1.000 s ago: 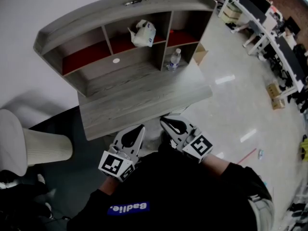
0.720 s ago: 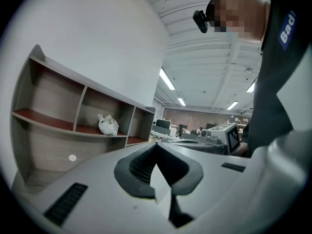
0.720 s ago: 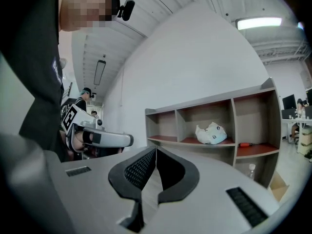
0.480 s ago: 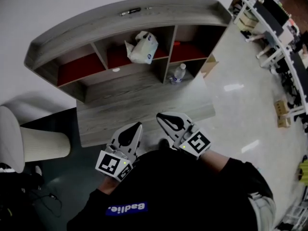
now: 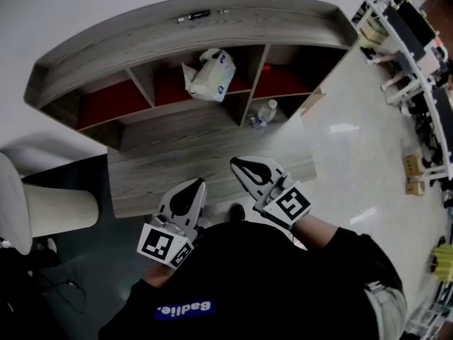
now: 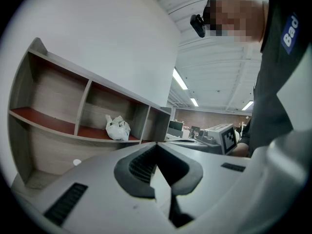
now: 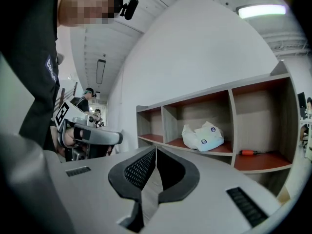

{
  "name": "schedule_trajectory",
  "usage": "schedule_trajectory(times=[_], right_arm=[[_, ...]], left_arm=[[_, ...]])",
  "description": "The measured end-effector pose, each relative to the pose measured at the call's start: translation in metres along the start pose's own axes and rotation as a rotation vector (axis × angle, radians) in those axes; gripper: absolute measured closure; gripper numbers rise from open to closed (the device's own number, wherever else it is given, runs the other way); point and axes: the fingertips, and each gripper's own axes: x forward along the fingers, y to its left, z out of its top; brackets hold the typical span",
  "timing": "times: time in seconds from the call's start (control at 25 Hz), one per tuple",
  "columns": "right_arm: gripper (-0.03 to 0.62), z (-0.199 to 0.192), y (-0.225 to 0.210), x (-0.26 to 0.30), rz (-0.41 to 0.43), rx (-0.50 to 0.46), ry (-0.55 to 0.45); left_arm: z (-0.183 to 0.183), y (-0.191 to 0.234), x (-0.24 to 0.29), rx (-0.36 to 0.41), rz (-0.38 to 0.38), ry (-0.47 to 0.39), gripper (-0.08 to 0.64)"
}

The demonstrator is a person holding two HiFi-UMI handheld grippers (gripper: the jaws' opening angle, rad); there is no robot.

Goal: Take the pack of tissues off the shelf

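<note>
Tissue pack (image 5: 209, 74) sits in the shelf's (image 5: 191, 27) middle compartment. Left gripper (image 5: 197, 184) and right gripper (image 5: 238, 163) have jaws pressed together, empty.

Left gripper (image 5: 197, 185) and right gripper (image 5: 238, 165) held low together, jaws apparently closed, empty.

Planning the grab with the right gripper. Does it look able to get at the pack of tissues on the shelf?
Probably yes: the pack of tissues sits in the open-fronted middle compartment, nothing before it. The right gripper hangs back at the near edge of the desk, jaws shut.
</note>
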Motion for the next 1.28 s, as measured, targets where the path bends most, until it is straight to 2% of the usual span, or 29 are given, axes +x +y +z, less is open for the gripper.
schedule_trajectory(times=[0.2, 0.6, 0.76, 0.96, 1.28], right_arm=[[0.561, 0.007, 0.005, 0.019, -0.048, -0.011, -0.001], [0.557, 0.013, 0.015, 0.050, -0.087, -0.069, 0.025], [0.495, 0.015, 0.013, 0.058, -0.099, -0.070, 0.028], [0.467, 0.015, 0.010, 0.070, -0.099, -0.100, 0.056], [0.418, 0.018, -0.012, 0.087, -0.109, -0.229, 0.113]], left_arm=[[0.008, 0.019, -0.008, 0.009, -0.044, 0.010, 0.558], [0.019, 0.045, -0.022, 0.002, -0.081, -0.001, 0.558], [0.020, 0.052, -0.024, 0.002, -0.082, -0.001, 0.558], [0.020, 0.059, -0.026, 0.008, -0.082, 0.005, 0.558], [0.015, 0.063, -0.028, 0.017, -0.076, 0.016, 0.558]])
